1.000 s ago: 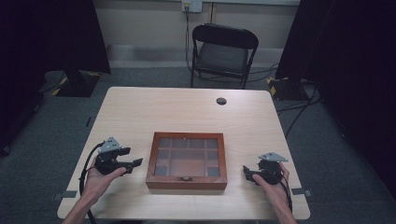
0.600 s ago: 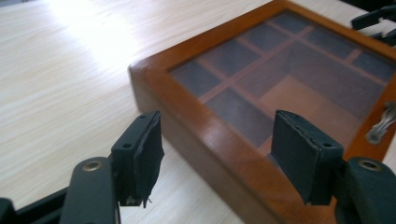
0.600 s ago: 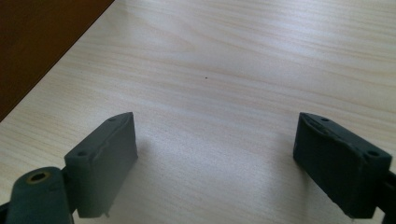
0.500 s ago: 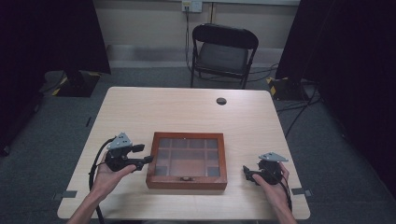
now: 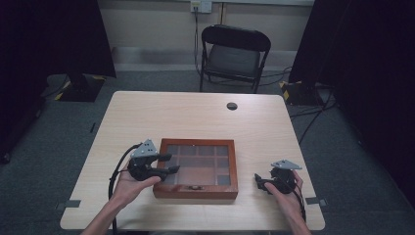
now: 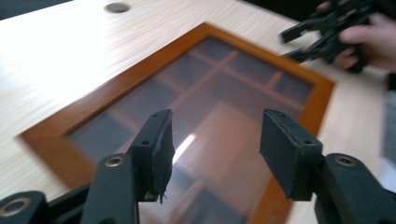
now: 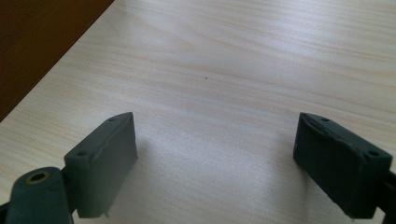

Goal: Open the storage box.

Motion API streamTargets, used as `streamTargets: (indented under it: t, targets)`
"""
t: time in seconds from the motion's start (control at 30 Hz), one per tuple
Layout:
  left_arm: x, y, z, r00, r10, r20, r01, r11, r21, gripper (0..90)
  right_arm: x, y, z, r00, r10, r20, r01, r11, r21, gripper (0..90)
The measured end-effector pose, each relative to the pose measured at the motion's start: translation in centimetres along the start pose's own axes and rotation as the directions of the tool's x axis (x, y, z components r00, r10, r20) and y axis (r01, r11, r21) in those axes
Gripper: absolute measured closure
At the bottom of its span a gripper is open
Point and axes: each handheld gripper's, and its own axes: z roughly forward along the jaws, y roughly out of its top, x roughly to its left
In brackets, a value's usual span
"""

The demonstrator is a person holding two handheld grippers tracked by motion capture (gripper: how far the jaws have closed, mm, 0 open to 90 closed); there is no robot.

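A flat wooden box point(image 5: 195, 168) lies near the table's point(image 5: 195, 117) front edge, midway between its left and right sides. Its reddish-brown frame holds a closed glass lid, through which a grid of compartments shows. A small dark latch sits at the middle of its front edge.

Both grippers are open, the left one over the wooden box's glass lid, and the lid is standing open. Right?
Not quite. The wooden box has its glass lid shut flat, as the high view shows. The left gripper is open over it, and the right gripper is open too.
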Motion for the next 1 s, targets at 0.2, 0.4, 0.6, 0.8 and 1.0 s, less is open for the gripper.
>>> streamTargets:
  t: [0.2, 0.4, 0.6, 0.8, 1.0]
  targets:
    - [-1.3, 0.3, 1.2, 0.9976, 0.033, 0.060, -0.035, 0.9990, 0.029, 45.9, 0.0, 0.0, 0.0, 1.0000, 0.000, 0.000, 0.000, 1.000, 0.000, 12.6]
    - [-2.4, 0.4, 2.4, 0.9900, 0.075, 0.119, -0.082, 0.9948, 0.060, 51.6, 0.0, 0.0, 0.0, 1.0000, 0.001, 0.002, -0.001, 1.000, 0.001, 12.5]
    - [-3.0, 0.2, 3.5, 0.9821, 0.086, 0.168, -0.104, 0.9894, 0.102, 54.1, 0.0, 0.0, 0.0, 1.0000, 0.001, 0.002, -0.001, 1.000, 0.001, 12.5]
    - [-3.6, 0.0, 4.3, 0.9765, 0.120, 0.179, -0.147, 0.9785, 0.145, 61.3, 0.0, 0.0, 0.0, 1.0000, 0.001, 0.002, -0.001, 1.000, 0.001, 12.6]
    - [-4.0, -0.2, 5.0, 0.9728, 0.117, 0.200, -0.150, 0.9757, 0.159, 63.3, 0.0, 0.0, 0.0, 1.0000, 0.001, 0.001, -0.001, 1.000, 0.001, 12.6]
